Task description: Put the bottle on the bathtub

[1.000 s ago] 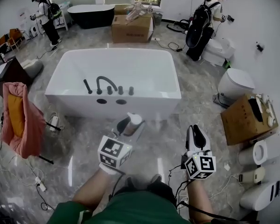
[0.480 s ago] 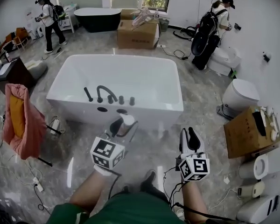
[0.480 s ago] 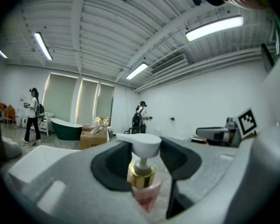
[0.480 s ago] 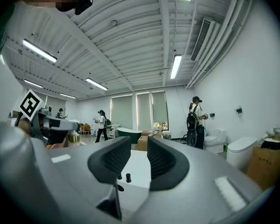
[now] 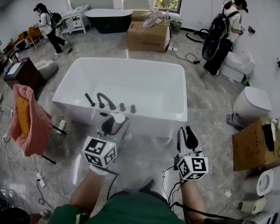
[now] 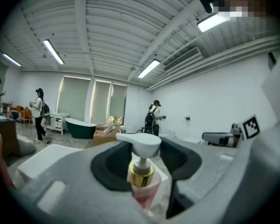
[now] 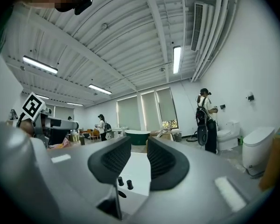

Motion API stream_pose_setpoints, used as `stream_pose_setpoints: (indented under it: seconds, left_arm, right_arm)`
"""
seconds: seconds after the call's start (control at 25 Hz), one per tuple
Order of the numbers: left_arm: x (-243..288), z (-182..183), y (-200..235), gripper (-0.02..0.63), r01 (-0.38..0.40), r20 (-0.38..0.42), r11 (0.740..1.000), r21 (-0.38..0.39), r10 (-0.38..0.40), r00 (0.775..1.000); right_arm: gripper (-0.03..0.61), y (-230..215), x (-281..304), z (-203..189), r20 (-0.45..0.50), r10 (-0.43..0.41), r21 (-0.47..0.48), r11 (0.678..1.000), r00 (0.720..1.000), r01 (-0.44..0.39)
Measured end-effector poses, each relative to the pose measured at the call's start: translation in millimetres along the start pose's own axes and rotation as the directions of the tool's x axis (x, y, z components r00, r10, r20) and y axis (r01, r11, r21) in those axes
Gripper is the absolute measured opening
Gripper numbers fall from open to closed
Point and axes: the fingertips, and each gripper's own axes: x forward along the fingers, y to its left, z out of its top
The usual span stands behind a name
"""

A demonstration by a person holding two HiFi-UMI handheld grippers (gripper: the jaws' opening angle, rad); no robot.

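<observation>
Head view: the left gripper (image 5: 113,124) is clamped on the pink pump bottle (image 5: 118,119), just in front of the white bathtub's (image 5: 154,121) near rim, close to its black faucet (image 5: 105,97). To the right, the right gripper (image 5: 186,137) holds nothing, its jaws narrowly apart.

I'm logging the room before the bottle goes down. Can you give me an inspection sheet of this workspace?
Surface: white bathtub, dark faucet on its near rim.
Job's things: pink pump bottle, held short of the bathtub, not yet on it.
Clutter: cardboard box behind the bathtub, another at right; pink cloth on a stand.
Grippers: left gripper shut on the bottle; right gripper open, nothing between its jaws.
Cables: floor cable at left.
Surroundings: two people at the back; toilet at right; dark tub behind.
</observation>
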Motion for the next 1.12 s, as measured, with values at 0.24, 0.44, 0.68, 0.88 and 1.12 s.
stream_pose_setpoints:
  seconds: [0.24,0.44,0.68,0.88,1.12]
  left_arm:
    - [39,9,-16,0.186,-0.042,0.002,0.999,-0.011,0.042,0.999]
    - [61,8,-26,0.184,-0.041,-0.008,0.999,-0.019,0.041,0.999]
    - [84,11,-27,0.186,-0.029,-0.005,0.999,-0.021,0.029,1.0]
    - [111,9,-14,0.186,0.005,-0.001,1.0,-0.023,-0.005,1.0]
    - [163,2,5,0.185,0.042,0.012,0.998,-0.05,-0.041,0.999]
  right_arm:
    - [0.091,-50,12,5,0.0,0.02,0.023,1.0,1.0,-0.02]
    - [0.091,-70,18,8,0.0,0.026,0.022,0.999,1.0,-0.026]
    - [0.091,-88,27,16,0.007,0.008,0.004,1.0,1.0,-0.008]
    - [0.091,-96,43,11,-0.005,-0.028,-0.002,1.0,1.0,0.028]
    - [0.091,-126,77,10,-0.02,-0.08,-0.034,0.996,0.997,0.079]
